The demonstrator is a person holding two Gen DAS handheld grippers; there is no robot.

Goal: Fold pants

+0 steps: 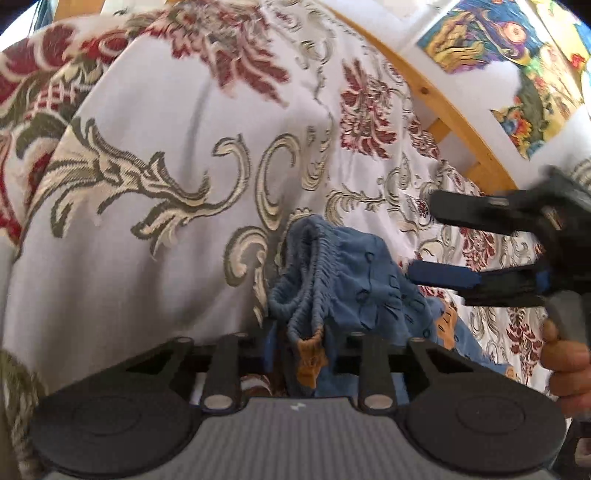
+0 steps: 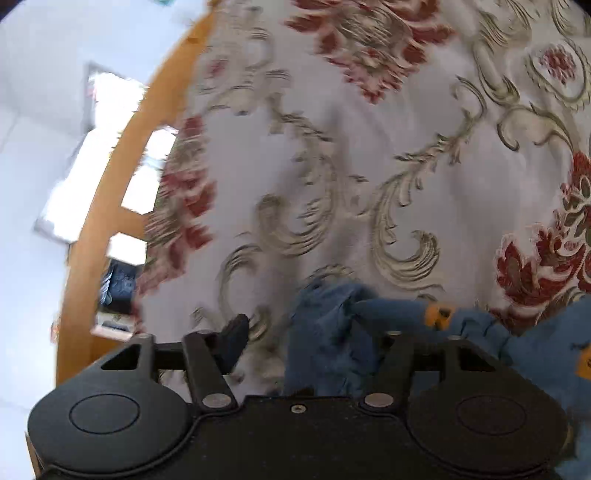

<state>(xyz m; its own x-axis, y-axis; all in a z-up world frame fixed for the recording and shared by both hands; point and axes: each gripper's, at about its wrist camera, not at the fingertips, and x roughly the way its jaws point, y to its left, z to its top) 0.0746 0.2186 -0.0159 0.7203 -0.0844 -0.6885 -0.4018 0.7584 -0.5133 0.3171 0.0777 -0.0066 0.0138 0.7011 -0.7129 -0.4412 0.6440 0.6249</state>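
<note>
**Blue pants bunched between two claws on the bed**

The pants (image 1: 343,273) are a crumpled blue heap with orange patches, sitting low and centre-right in the left wrist view. Their gathered elastic waistband stands up in ridges and runs down into the left claw (image 1: 306,347), whose jaws are pinched close on the bunched cloth at the bottom middle of the frame. The fabric rises from there and drapes off to the lower right.

In the right wrist view the same pants (image 2: 332,332) fill the lower middle and spill to the lower right corner. The right claw (image 2: 310,347) is spread wide: one dark finger shows at the lower left, clear of the cloth, while the other side is buried under the blue fabric. I cannot tell whether it touches the cloth on that side. The frame is blurred.

From the left wrist camera, the right claw (image 1: 439,243) comes in from the right edge, its two fingers well apart, the lower one just above the pants. A hand (image 1: 565,365) grips its handle at the lower right.

Under everything lies the bedspread (image 1: 155,229), pale with red flowers and beige scrolls. A wooden bed frame (image 1: 436,99) curves across the upper right, with a colourful picture (image 1: 491,33) above it.
</note>
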